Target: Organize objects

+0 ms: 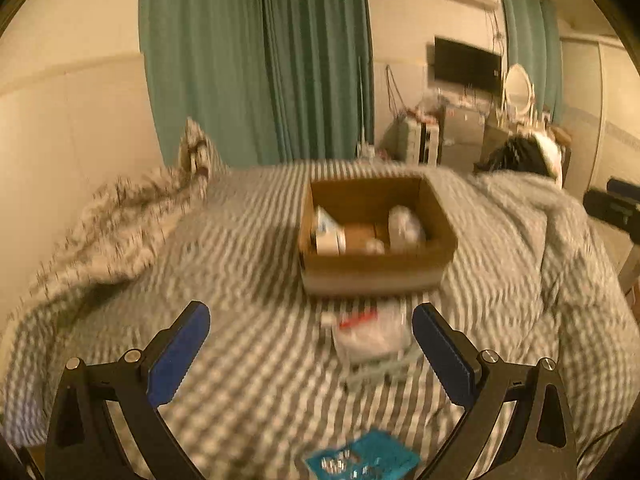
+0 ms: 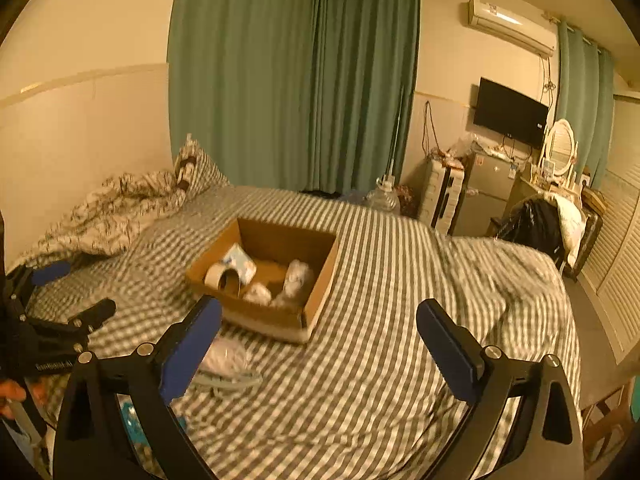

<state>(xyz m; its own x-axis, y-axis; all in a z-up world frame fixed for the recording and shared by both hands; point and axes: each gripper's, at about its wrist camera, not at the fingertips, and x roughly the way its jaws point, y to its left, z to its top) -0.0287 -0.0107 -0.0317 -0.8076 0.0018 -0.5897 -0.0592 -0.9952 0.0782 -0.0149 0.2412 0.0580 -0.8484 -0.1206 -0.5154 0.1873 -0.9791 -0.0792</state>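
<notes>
An open cardboard box [image 1: 376, 268] sits on the grey checked bed; it also shows in the right wrist view [image 2: 316, 296]. Inside lie a tape roll [image 2: 222, 278], a white packet and some white wrapped items [image 2: 298, 276]. In front of the box lies a clear plastic bag with a red mark [image 1: 370, 334], on a pale flat item; both also show in the right wrist view [image 2: 226, 360]. A teal packet [image 1: 362, 460] lies nearest. My left gripper [image 1: 311, 320] is open and empty above the bed, short of the bag. My right gripper [image 2: 319, 320] is open and empty, right of the box.
A rumpled duvet [image 2: 112, 208] and pillow lie at the bed's far left. Green curtains [image 2: 288, 80] hang behind. A small fridge [image 2: 486, 196], a chair with clothes [image 2: 536, 224], a mirror and a TV stand at the right. The left gripper shows at the left edge [image 2: 60, 304].
</notes>
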